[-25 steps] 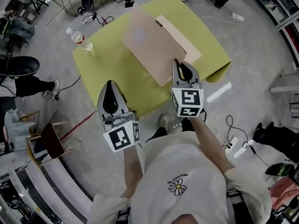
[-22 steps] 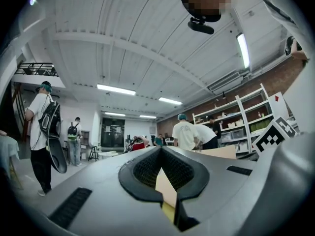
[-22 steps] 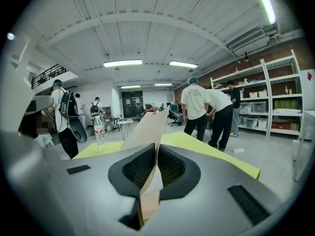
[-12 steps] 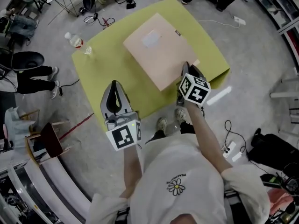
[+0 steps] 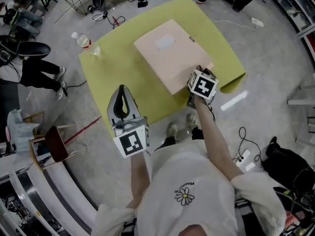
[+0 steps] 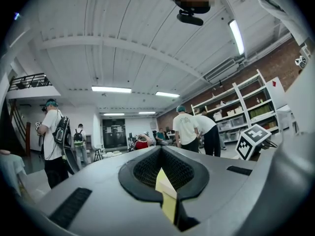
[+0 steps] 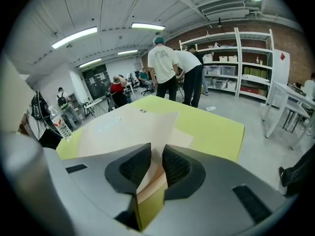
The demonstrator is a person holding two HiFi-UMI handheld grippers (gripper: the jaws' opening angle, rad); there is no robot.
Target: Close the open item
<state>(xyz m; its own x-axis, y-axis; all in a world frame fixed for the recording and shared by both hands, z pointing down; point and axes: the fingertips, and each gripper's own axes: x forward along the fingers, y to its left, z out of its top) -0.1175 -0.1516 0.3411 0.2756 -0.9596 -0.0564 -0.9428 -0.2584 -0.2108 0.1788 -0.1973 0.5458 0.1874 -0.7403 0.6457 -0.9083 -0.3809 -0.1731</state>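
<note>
**Folder down flat, right tongs letting go at its corner**

Head view: a beige folder [image 5: 170, 58] lies closed on the yellow-green counter [image 5: 113, 77], toward the far side. The right tongs [image 5: 198, 72] sit at the folder's 5 o'clock corner, marker cube facing up. The left tongs [image 5: 120, 90] hover at about 7 o'clock from the folder, over the counter's near edge and well apart from it. A water bottle [image 5: 86, 43] stands at the counter's 10 o'clock corner.

Left gripper view: the left tongs [image 6: 161, 149] have their tips together with nothing between them. A sliver of counter [image 6: 166, 193] shows through the hollow behind the tips.

Right gripper view: the right tongs [image 7: 156, 154] are opening. The corner of the folder [image 7: 128, 127] rises into the gap between the pads, and the pads do not press on it. The under leaf shows just below. The counter [image 7: 211, 132] spreads beyond, with the bottle [image 7: 61, 124] at 9 o'clock.
</note>
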